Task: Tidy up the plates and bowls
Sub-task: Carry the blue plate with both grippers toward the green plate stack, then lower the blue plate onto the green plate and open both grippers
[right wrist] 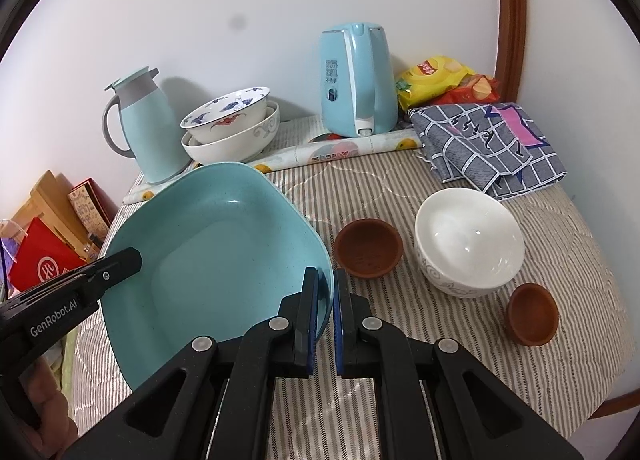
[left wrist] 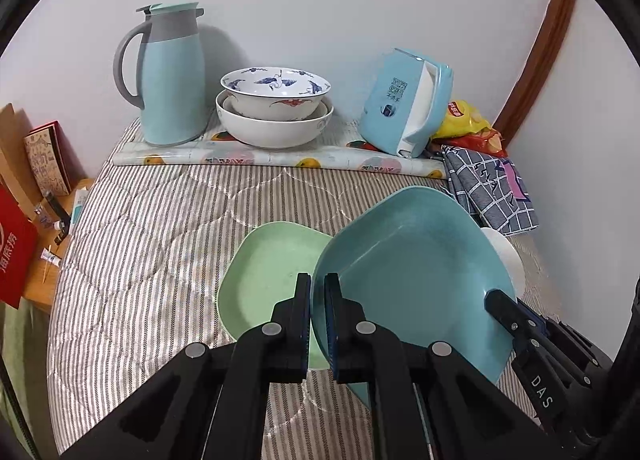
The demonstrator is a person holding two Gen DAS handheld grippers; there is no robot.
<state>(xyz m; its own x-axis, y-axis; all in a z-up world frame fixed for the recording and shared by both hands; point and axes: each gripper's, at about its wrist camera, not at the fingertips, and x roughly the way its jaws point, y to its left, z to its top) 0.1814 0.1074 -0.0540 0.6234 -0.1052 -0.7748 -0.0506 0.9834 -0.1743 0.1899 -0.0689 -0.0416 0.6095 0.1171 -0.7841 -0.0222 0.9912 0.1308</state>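
Both grippers hold one teal plate, lifted and tilted above the striped table; it also shows in the right wrist view. My left gripper is shut on its left rim. My right gripper is shut on its right rim. A light green plate lies flat on the table, partly under the teal plate. A white bowl and two small brown bowls sit to the right. Two stacked patterned bowls stand at the back.
A teal thermos jug and a blue kettle stand at the back on a rolled floral mat. A checked cloth and snack bags lie at the back right. Boxes stand off the left edge.
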